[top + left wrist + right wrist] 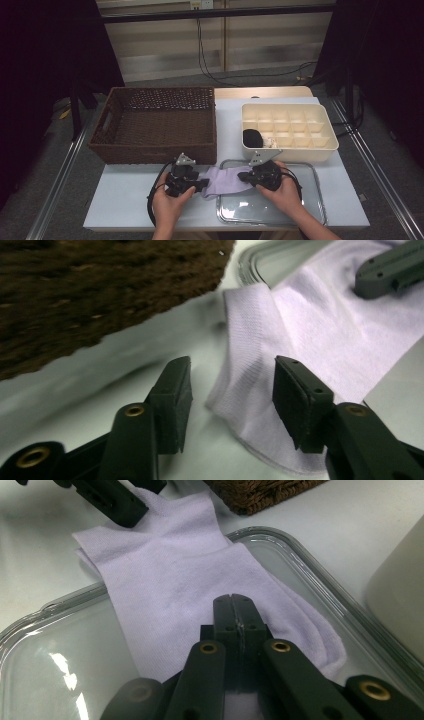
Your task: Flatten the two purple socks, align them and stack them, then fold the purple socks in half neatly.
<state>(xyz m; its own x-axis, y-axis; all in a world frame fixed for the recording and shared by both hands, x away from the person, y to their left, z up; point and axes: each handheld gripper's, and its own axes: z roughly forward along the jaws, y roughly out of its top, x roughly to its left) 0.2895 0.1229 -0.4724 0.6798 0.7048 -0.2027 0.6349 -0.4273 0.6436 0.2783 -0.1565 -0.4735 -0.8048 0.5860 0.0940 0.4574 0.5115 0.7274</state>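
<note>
A lilac sock [226, 180] lies flat, its toe end on a clear tray [310, 200] and its cuff end on the white table. My left gripper [200, 186] is open at the cuff. In the left gripper view the cuff corner [250, 390] lies between the jaws of the left gripper [232, 377], and the pads stand off it. My right gripper [243, 176] is shut. In the right gripper view the joined tips of the right gripper [233, 600] rest on top of the sock [190, 580], with no fold of fabric seen between them.
A dark woven basket [155, 125] stands just behind the left hand. A cream compartment box [290, 131] sits behind the tray, with a black bundle [252, 137] in a front cell. Bare table shows at front left.
</note>
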